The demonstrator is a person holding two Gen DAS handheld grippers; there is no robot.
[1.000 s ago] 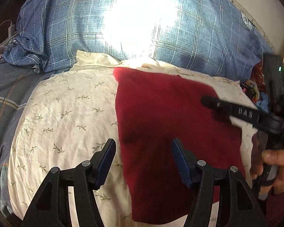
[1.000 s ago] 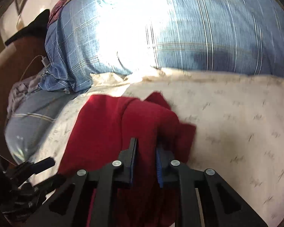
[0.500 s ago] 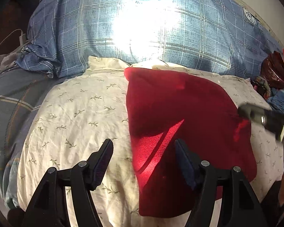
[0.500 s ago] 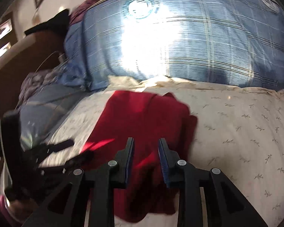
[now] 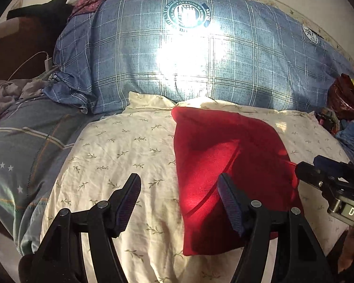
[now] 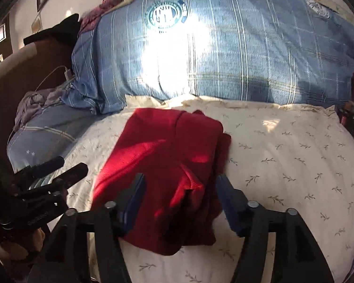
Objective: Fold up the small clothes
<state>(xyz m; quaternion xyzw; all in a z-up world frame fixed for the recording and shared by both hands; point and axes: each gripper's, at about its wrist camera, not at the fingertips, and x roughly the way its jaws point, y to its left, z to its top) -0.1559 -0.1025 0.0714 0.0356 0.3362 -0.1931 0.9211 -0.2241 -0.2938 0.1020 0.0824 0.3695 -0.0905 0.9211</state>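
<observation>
Red garment [image 5: 226, 169] is laid folded on the cream leaf-print pillow [image 5: 120, 155], just in front of the blue plaid pillow [image 5: 200, 54]. Left gripper [image 5: 179, 198] is held spread wide, nothing gripped, its right finger over the garment's left part. Right gripper [image 6: 179, 195] is also held apart and empty, poised over the garment's near edge.

Risks, as judged:
- The right side of the fold looks bunched and uneven in the right wrist view; layers could be dragged askew if only the top layer is pinched.
- The pillow surface is soft and domed, so the fold may slide or spring open.
- Pillowcase fabric could be caught along with the garment.
- Glare on the plaid pillow may hide the far edge.
</observation>
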